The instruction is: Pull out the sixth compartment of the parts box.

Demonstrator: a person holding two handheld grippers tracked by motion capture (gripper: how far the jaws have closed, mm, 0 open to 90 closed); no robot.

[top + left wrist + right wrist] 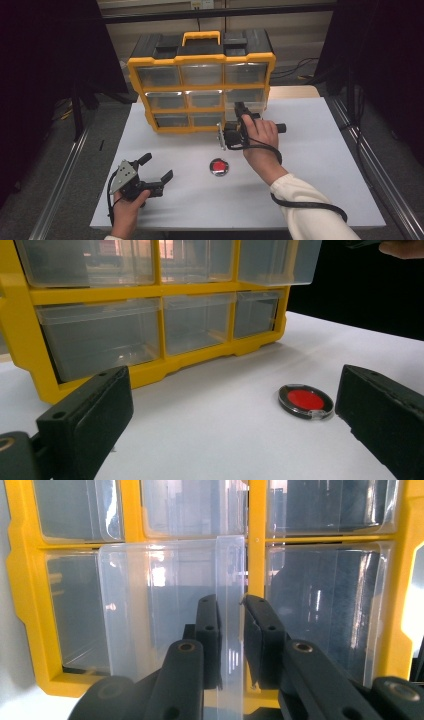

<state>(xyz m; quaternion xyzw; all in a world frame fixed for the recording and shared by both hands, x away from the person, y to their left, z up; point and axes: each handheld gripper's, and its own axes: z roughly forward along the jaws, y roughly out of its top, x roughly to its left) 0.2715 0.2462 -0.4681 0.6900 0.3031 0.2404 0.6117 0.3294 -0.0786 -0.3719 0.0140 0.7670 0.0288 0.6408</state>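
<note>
A yellow organizer (200, 59) with clear plastic drawers stands at the back of the white table (320, 150). My right gripper (240, 108) reaches into its lower right part. In the right gripper view, the right gripper (231, 605) is shut on the thin front tab of a clear drawer (160, 605) that stands out from the yellow frame (256, 555). My left gripper (156, 167) rests open at the table's front left, nothing between its jaws. A round black-rimmed red disc (219, 166) lies on the table, to the right of the left gripper (232, 390) and near its right jaw.
The organizer (150, 290) has a yellow carry handle (201, 36) on top. Bare white table surrounds the disc (305, 400). Metal rails run along both sides of the table, and black cables trail from both grippers.
</note>
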